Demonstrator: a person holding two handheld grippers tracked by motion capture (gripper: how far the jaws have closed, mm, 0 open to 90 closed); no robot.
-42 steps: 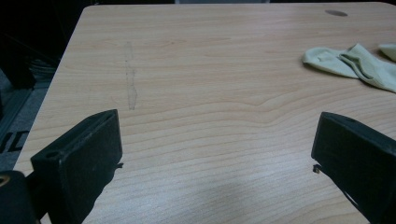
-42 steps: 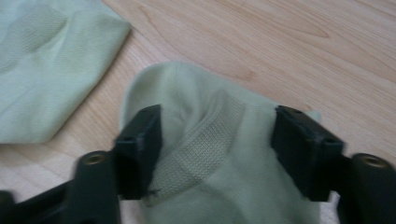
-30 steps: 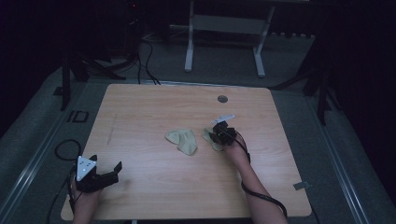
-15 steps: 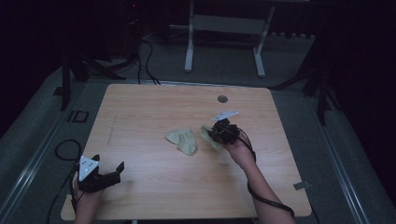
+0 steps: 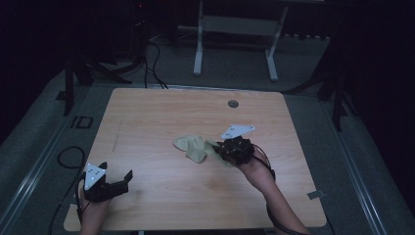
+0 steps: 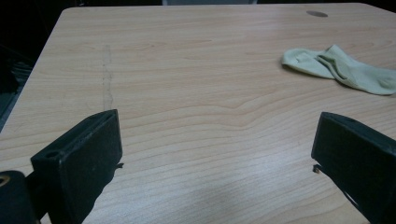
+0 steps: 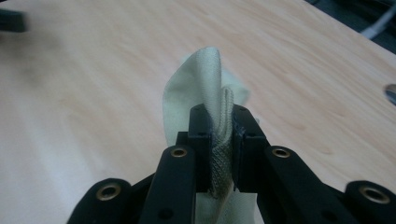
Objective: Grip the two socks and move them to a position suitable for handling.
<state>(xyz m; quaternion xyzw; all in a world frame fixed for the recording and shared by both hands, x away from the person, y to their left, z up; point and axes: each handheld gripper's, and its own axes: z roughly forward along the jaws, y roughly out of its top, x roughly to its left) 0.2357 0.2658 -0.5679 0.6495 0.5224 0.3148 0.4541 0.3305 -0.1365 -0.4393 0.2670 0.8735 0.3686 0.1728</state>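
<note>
Pale green and ribbed, the soft cloth sock (image 7: 219, 140) now hangs pinched at its cuff between the fingers (image 7: 201, 140) of the right gripper (image 5: 230, 147), which has carried that end up off the light wooden bench (image 5: 147, 122) since a second ago. Its toe end, and a second pale green sock (image 5: 191, 147) just beside it, lie mid-bench. Lifting has probably begun, perhaps to separate the two. Near the bench's front corner, the left gripper (image 5: 115, 183) has kept still, fingers wide and empty.

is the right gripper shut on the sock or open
Shut on it: in the right gripper view, the right gripper's jaws pinch the pale green sock's ribbed cuff between them.
</note>
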